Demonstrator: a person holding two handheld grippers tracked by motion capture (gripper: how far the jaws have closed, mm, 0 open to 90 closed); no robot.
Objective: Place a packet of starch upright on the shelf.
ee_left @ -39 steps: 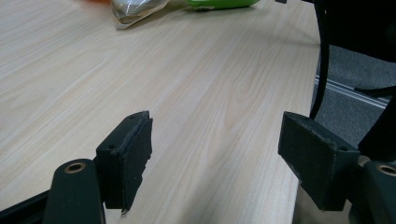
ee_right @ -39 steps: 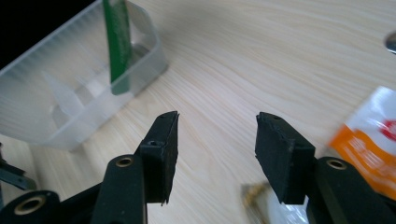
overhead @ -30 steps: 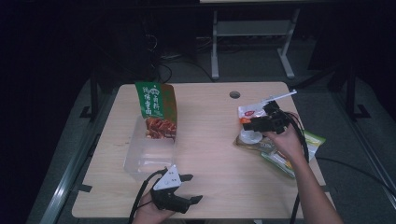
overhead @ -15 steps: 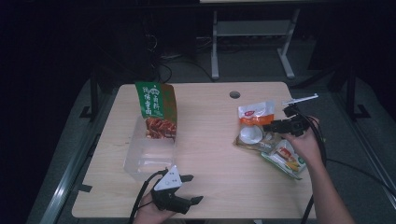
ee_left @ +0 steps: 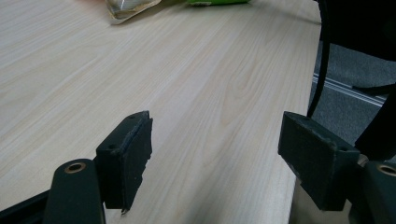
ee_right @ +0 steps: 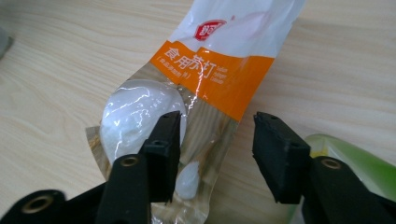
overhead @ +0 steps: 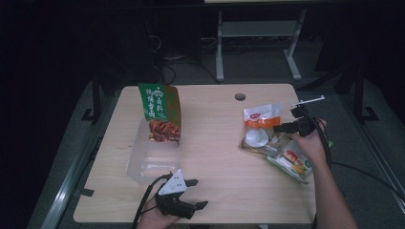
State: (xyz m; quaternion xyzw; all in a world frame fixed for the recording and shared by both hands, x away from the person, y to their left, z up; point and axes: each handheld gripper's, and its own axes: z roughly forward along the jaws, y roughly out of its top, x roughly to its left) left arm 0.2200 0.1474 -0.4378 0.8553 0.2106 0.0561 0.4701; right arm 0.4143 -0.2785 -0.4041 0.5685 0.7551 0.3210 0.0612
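Right gripper, jaws just narrowing but spread over the white pouch, should pinch its edge squarely.

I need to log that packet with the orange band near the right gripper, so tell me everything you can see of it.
The packet is a flat, glossy plastic pouch: white top with a small red logo, an orange band with white print, and a clear lower part showing a white rounded piece and pale sticks. It lies flat on the table, its lower corner beside a green packet. The right gripper has just been closing its jaws, which straddle its lower end, pads not pressing.
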